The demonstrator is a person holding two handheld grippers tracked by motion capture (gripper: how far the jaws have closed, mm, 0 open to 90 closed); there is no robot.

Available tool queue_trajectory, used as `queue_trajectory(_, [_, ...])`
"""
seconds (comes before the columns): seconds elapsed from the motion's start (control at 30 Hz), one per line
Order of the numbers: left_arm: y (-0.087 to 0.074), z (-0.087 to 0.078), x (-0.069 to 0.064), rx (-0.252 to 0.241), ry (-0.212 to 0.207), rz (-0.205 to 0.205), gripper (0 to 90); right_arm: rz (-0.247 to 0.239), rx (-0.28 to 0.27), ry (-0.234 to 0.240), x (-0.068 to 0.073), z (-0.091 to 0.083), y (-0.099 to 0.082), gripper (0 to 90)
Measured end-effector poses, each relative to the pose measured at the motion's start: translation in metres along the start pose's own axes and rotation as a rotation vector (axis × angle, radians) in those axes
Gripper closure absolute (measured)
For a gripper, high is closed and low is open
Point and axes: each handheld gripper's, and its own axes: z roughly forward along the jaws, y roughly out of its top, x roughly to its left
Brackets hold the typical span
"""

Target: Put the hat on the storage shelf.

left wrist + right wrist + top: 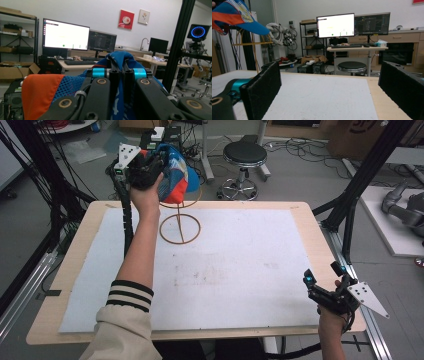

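High view puts your left gripper (150,167) raised at the far left of the table (65,270), above the back edge of the white mat (240,260), with its jaws pressed tight on a blue, orange and white cap (176,172). You hold the cap in the air right by the top ring of a thin wooden wire stand (180,227), whose round base sits on the mat near its far edge; whether the cap touches that ring you cannot tell from above. Left gripper view confirms the pinch: blue fabric of the cap (117,60) is squeezed between the two black jaws, and an orange mesh panel hangs at the lower left. Your right gripper (325,285) rests low at the near right corner of the table, well apart from the cap, and right gripper view shows its padded jaws spread wide with only mat between them. From that same view the cap (234,15) hangs high at the upper left, over the stand (254,47). A black stool (244,157) stands on the floor beyond the table
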Motion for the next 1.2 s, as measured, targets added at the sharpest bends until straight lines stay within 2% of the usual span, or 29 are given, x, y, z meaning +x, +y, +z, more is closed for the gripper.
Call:
queue_trajectory(0.23, [-0.006, 0.003, 0.006, 0.023, 0.015, -0.009, 87.4, -0.013, 0.009, 0.0, 0.001, 0.0, 0.0, 4.4])
queue_trajectory(0.53, [-0.015, 0.003, 0.01, 0.031, 0.023, -0.015, 74.7, -0.014, 0.013, -0.003, 0.002, 0.001, -0.001, 4.4])
queue_trajectory(0.67, [-0.015, 0.001, 0.012, 0.004, 0.031, -0.034, 65.2, -0.01, 0.015, -0.007, 0.001, 0.0, -0.001, 4.4])
queue_trajectory(0.87, [-0.01, -0.003, 0.015, -0.01, 0.048, -0.041, 52.3, -0.007, 0.016, -0.006, 0.001, 0.001, -0.002, 4.4])
queue_trajectory(0.9, [-0.009, -0.004, 0.015, -0.012, 0.051, -0.042, 52.3, -0.007, 0.016, -0.006, 0.001, 0.001, -0.002, 4.4])
queue_trajectory(1.2, [0.002, -0.015, 0.013, -0.055, 0.038, -0.054, 36.5, -0.012, 0.01, -0.001, 0.002, 0.001, -0.001, 4.4])
